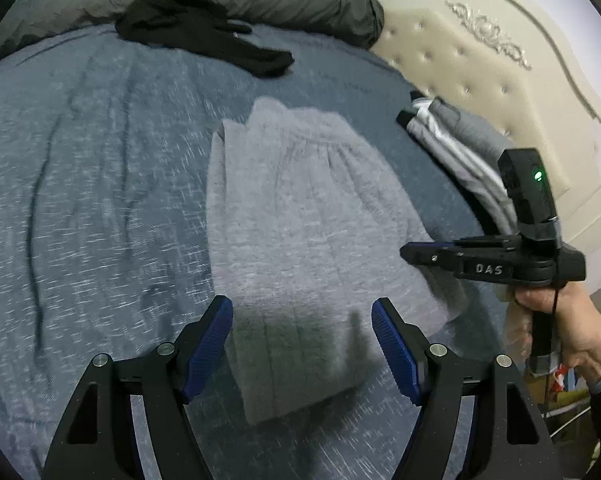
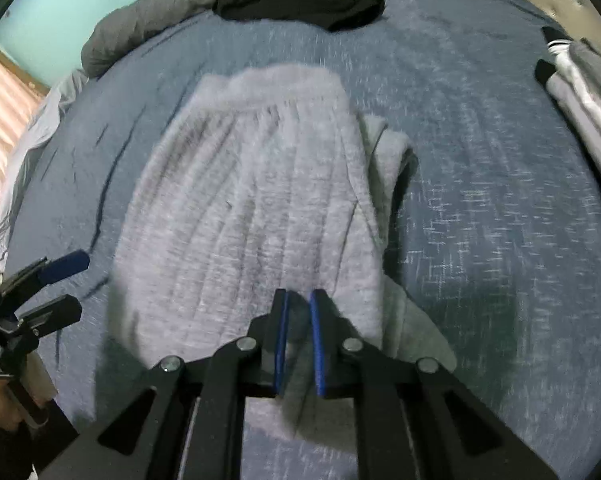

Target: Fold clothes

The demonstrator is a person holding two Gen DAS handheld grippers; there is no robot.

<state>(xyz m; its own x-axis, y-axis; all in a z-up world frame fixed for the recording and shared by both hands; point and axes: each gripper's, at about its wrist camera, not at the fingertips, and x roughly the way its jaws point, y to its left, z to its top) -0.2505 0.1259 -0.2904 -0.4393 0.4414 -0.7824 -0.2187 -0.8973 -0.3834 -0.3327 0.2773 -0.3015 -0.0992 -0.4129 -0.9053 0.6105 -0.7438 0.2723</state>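
Light grey knitted garment (image 2: 244, 208) lay partly folded mid-bed on the blue heathered bedsheet (image 1: 80, 200). Right gripper (image 2: 298, 344), jaws narrow, pinched its near edge, probably to carry a fold. Left gripper (image 1: 302, 344) hovered wide, empty. Black garment (image 1: 204, 32) waited far side.

Open bedsheet (image 1: 100, 184) left of grey garment (image 1: 300, 216), black clothing (image 1: 204, 36) beyond, folded pile (image 1: 460, 148) crowding right
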